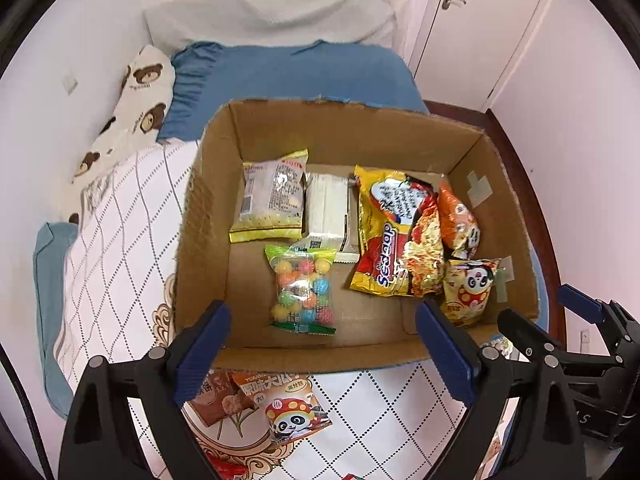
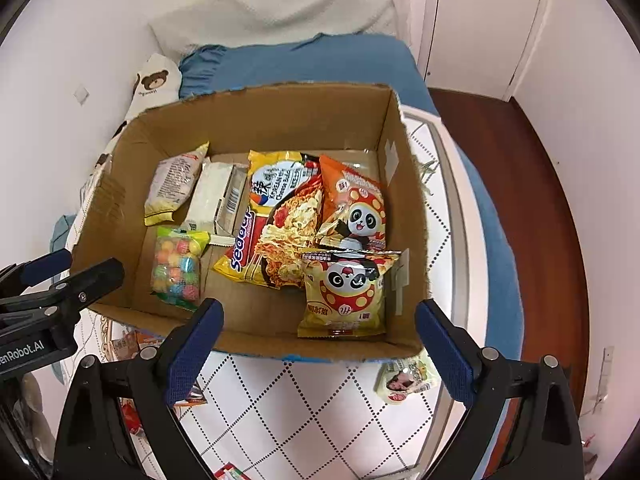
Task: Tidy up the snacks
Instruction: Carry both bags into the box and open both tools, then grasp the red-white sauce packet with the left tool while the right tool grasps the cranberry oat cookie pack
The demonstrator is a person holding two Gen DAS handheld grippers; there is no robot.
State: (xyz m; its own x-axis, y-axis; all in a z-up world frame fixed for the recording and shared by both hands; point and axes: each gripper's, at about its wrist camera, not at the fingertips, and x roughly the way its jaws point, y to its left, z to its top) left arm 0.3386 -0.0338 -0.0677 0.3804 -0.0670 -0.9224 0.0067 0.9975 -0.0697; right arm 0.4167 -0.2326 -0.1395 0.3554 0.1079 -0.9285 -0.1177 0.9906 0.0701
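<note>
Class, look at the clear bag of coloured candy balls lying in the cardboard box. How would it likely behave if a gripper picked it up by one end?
The candy bag is probably floppy: thin clear film over loose round balls, which would likely shift and sag downward. The glossy film may be slippery, so gripping the flat sealed edge seems safer.

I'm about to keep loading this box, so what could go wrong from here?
The cardboard box sits on a soft bed, so pressing on it may tip it. The candy bag lies near the front wall; the next packet could land on it. Loose packets hidden below the box edge could get missed.
</note>
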